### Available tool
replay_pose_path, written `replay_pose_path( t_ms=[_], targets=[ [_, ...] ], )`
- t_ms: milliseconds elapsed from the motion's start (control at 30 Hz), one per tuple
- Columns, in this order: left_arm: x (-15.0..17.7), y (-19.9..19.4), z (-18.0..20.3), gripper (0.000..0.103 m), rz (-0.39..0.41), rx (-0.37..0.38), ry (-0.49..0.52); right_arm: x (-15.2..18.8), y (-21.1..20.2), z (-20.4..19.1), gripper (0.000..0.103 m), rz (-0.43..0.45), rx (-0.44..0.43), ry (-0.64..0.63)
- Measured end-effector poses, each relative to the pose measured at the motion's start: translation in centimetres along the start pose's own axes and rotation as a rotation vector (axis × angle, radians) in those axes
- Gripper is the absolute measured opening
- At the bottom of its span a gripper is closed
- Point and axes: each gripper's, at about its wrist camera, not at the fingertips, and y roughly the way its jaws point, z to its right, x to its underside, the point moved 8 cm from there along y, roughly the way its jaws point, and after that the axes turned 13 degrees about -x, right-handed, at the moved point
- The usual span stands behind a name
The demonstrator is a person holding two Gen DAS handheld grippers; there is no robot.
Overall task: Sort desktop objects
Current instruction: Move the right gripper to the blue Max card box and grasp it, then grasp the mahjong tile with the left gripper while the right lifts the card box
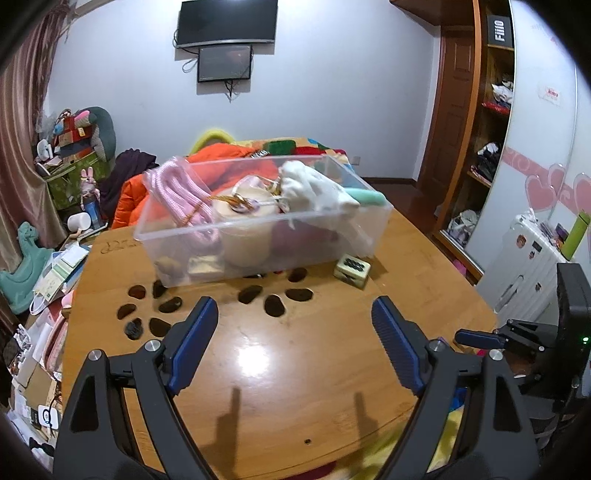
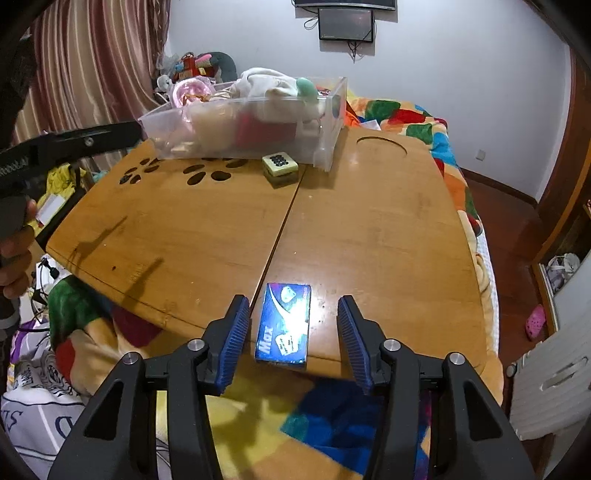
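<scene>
Left gripper (image 1: pixel 293 328) fingers spread wide over bare wooden table (image 1: pixel 295 369). Right gripper (image 2: pixel 291 332) fingers spread, flanking blue card box (image 2: pixel 283 326), not touching.

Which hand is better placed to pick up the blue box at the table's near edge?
Right. The right tool already straddles the blue box, its pads apart from it on either side. The left tool hangs open over bare table, nearer the clear bin.

Walls: pale wall (image 1: pixel 332 92) is carrying two dark screens (image 1: pixel 225 22).
Window side: striped curtain (image 2: pixel 92 62) is hanging.
Furniture: wooden wardrobe (image 1: pixel 461 122) is standing.
</scene>
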Motion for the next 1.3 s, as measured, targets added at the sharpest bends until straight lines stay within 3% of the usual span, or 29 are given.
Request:
replay_pose_path(
  t_ms=[67, 333, 700, 833, 967, 1300],
  targets=[
    [0.2, 0.5, 0.8, 0.086, -0.016, 0.007, 0.007, -0.2, 0.1, -0.1, 0.025, 0.0, -0.018, 0.001],
    [0.0, 3.2, 4.1, 0.086, -0.063, 0.022, 0.068, -0.8, 0.4, 0.8, 0.025, 0.0, 0.0, -0.018],
    [-1.5, 7.5, 7.5, 0.085, -0.095, 0.034, 0.145, -4.8, -1.0, 4.5, 0.025, 0.09, -0.049, 0.044],
    [-1.7, 9.0, 7.9, 0.072, -0.124, 0.04, 0.144, -6.0, -0.7, 5.3, 0.025, 0.103, -0.055, 0.042],
    [-1.8, 10.1, 8.2, 0.067, -0.154, 0.046, 0.121, -7.1, -0.1, 5.6, 0.025, 0.113, -0.075, 0.046],
    [-1.5, 10.5, 9.1, 0.039, -0.138, 0.039, 0.135, -7.9, 0.5, 6.3, 0.025, 0.122, -0.101, 0.07]
  ],
)
